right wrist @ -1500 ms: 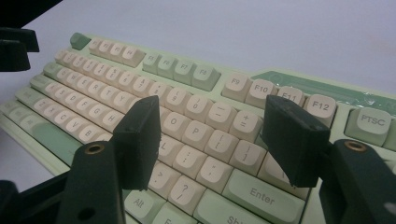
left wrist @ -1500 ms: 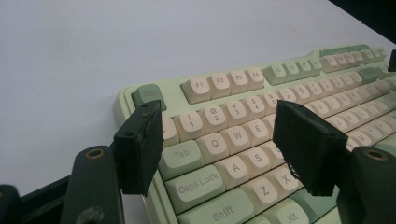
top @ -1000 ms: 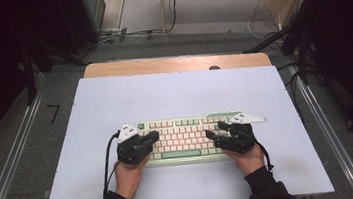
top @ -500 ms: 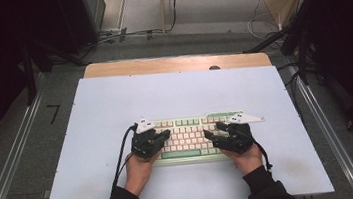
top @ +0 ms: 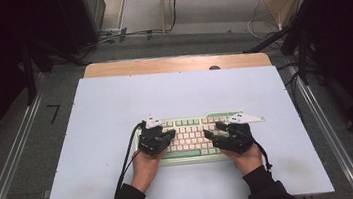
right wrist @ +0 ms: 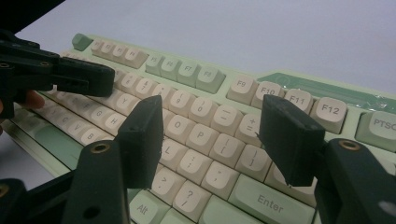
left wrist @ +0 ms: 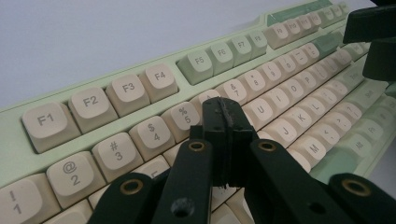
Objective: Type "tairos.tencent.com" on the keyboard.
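1. Pale blue sheeting covers the worktop point(top: 116, 116), with a strip of bare wood along its far edge and dark floor, cables and a wooden frame beyond; the only thing on it is a green-and-cream keyboard point(top: 193, 128), lying square to the person near the front.
2. Lying flat with its long side toward the person, the keyboard lets both hands come at the keys from the near edge, one over each half, which looks like a set-up for pressing keys with the tools rather than lifting the board.
3. The left gripper point(top: 161, 137) sits over the keyboard's left half with its jaws closed together, nothing between them; shut like this they make a single blunt tip, probably meant to poke one key at a time.
4. In the left gripper view that closed tip point(left wrist: 224, 122) hangs low over the number row, just beside the 5 key point(left wrist: 183, 116); I cannot tell whether it touches a keycap.
5. The right gripper point(top: 218, 131) is over the right half, jaws standing apart and empty.
6. In the right gripper view the keys around P point(right wrist: 200, 133) lie between and below its two pads point(right wrist: 142, 135), not clamped.
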`<state>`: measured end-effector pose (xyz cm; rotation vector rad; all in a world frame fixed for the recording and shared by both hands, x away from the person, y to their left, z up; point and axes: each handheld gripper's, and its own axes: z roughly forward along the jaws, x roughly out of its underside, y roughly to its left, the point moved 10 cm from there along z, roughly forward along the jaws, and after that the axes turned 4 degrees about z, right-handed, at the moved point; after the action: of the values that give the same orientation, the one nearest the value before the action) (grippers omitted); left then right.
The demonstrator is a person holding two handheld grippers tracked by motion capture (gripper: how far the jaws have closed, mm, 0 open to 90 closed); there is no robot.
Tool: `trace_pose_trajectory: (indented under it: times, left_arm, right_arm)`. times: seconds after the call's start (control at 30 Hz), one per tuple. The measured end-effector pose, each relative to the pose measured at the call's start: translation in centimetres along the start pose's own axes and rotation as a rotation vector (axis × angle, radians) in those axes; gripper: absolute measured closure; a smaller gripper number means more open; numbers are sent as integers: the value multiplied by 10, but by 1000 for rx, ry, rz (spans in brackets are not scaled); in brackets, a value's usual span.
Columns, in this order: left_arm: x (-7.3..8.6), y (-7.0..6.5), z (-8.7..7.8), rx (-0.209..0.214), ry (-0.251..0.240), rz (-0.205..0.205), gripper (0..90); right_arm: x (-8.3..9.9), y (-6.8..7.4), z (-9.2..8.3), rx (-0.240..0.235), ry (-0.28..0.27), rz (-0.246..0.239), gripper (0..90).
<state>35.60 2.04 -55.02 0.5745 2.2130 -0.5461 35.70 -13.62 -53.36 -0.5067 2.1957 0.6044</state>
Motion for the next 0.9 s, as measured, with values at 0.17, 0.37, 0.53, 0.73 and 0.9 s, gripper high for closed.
trace_pose_trajectory:
  times: [0.17, 0.37, 0.53, 0.73, 0.9]
  left_arm:
    - [0, 0, 1, -4, 6, -1, 900]
    - [2, -2, 4, -3, 20, 1, 900]
    - [-1, -4, 0, 14, 12, -4, 900]
    - [-10, -6, -14, 33, -43, -20, 682]
    - [-15, -2, -26, 22, -73, -16, 470]
  right_arm:
    - [0, 1, 0, -1, 2, 0, 385]
    - [0, 1, 0, -1, 1, 0, 388]
    - [0, 1, 0, -1, 1, 0, 389]
    - [0, 1, 0, -1, 2, 1, 390]
    - [0, 1, 0, -1, 4, 0, 389]
